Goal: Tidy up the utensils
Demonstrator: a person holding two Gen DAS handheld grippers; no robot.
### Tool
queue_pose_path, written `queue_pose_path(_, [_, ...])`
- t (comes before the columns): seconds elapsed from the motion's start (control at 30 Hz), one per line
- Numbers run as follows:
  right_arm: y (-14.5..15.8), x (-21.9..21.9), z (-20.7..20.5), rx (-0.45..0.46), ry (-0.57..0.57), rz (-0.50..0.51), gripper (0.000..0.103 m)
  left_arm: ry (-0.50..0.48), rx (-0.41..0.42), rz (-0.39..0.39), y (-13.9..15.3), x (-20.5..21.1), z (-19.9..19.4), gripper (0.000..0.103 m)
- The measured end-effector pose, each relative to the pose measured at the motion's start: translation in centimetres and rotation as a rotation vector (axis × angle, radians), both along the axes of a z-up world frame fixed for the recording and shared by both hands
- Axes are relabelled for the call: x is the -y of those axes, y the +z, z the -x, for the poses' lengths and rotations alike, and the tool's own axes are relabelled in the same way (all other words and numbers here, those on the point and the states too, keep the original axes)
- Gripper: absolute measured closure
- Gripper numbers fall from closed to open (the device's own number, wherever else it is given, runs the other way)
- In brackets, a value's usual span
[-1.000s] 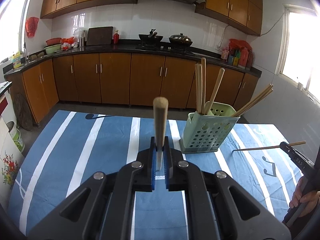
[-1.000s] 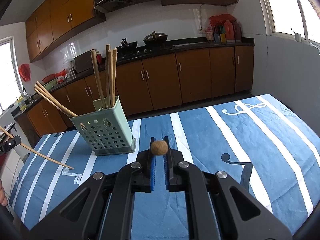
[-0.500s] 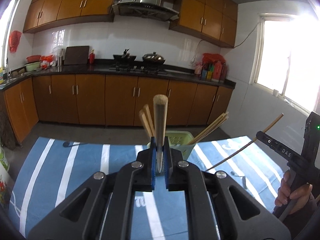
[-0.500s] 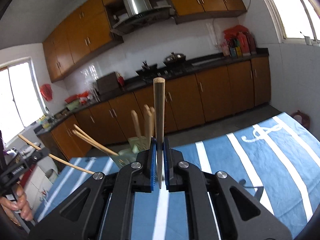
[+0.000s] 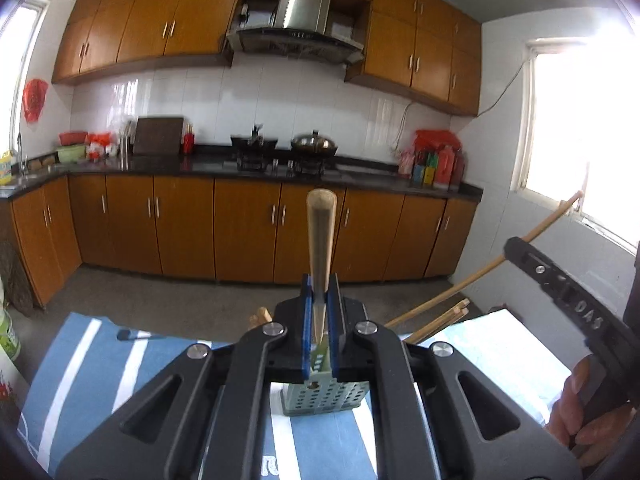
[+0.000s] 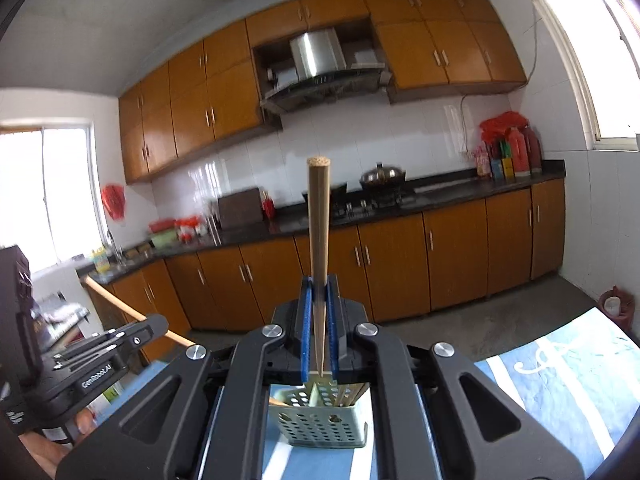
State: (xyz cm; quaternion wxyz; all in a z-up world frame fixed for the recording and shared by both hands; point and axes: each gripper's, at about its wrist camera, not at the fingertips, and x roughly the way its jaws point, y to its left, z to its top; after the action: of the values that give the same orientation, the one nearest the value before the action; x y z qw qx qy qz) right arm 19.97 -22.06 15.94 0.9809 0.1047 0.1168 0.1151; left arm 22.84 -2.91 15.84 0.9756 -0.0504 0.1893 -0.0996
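The left claw (image 5: pixel 320 332) hides the upper part of the green holder (image 5: pixel 324 398) and the lower ends of its chopsticks (image 5: pixel 436 322). In the right wrist view, the holder's top sits behind the right claw (image 6: pixel 320 332). Bottles on the counter (image 6: pixel 508 160) are too blurred to identify.

Blue, white-striped tablecloth (image 5: pixel 100 364) over the table, green perforated utensil holder (image 6: pixel 320 426) upon it.

2 wooden chopsticks (image 5: pixel 320 248) (image 6: pixel 319 248) stand upright, tips down, above the perforated green holder (image 6: pixel 320 420) on the striped cloth, holding more chopsticks (image 5: pixel 436 320).
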Motion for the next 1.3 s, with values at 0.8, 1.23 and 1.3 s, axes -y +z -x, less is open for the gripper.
queue_pose_path(0.8, [-3.4, -1.1, -3.6, -0.171, 0.021, 0.005, 0.068, -0.012, -0.094, 0.024, -3.2, -0.5, -4.7, 0.084])
queue_pose_path(1.23, [-1.1, 0.6, 2.3, -0.05, -0.055, 0.026, 0.049, -0.007, -0.004, 0.077, -0.6, -2.5, 1.4, 0.052])
queue_pose_path(1.3, [-1.3, 0.6, 3.9, -0.034, -0.066, 0.031, 0.042, 0.002, 0.012, 0.068, -0.9, -2.9, 3.4, 0.045])
